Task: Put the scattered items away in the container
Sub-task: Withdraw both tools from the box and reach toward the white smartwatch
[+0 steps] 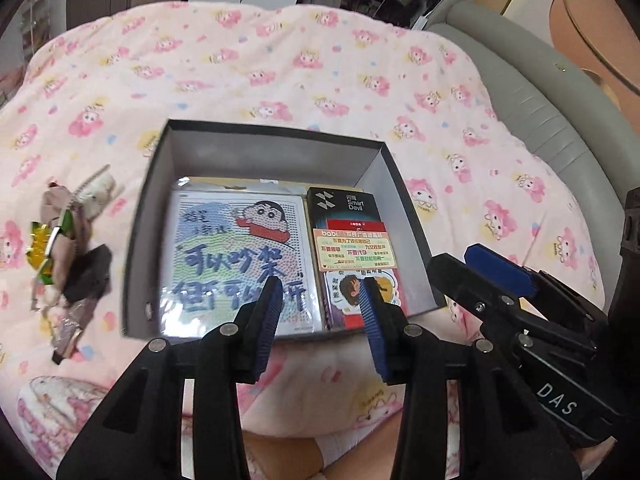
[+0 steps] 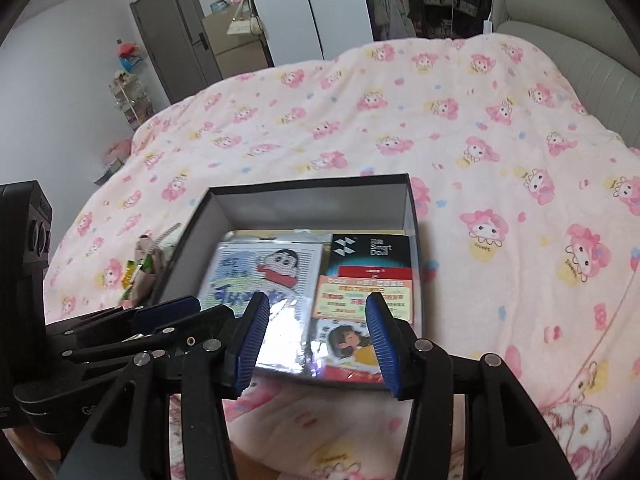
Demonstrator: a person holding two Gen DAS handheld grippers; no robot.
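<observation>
A dark box (image 1: 256,136) with no lid sits on a bed with a pink blanket (image 1: 280,72). The box is the place where the things go.

Some things are already inside it. A big cartoon picture (image 1: 236,256) in a shiny sleeve lies flat on the left side. A black pack (image 1: 344,204) lies flat on the right side. A small orange card (image 1: 354,250) rests on top of the black pack, and a sticker of a girl (image 1: 352,288) lies near the front wall. These things fill most of the floor of the box.

One job seems to be left. A little pile of stuff (image 1: 68,248) lies on the blanket just beside the left wall of the box, outside it. It looks like a soft pinkish pouch with a zip, a shiny yellow wrapper and something dark. It is blurry, so it is hard to say just what each piece is. No other loose things show on the blanket.

The left claw (image 1: 320,320) hangs over the front edge of the box. Its fingers are apart and hold nothing. The right claw (image 2: 316,340) is close beside it, also at the front of the box, spread wide and holding nothing.

So most of the tidying looks done. The pile on the left probably goes in next.
</observation>
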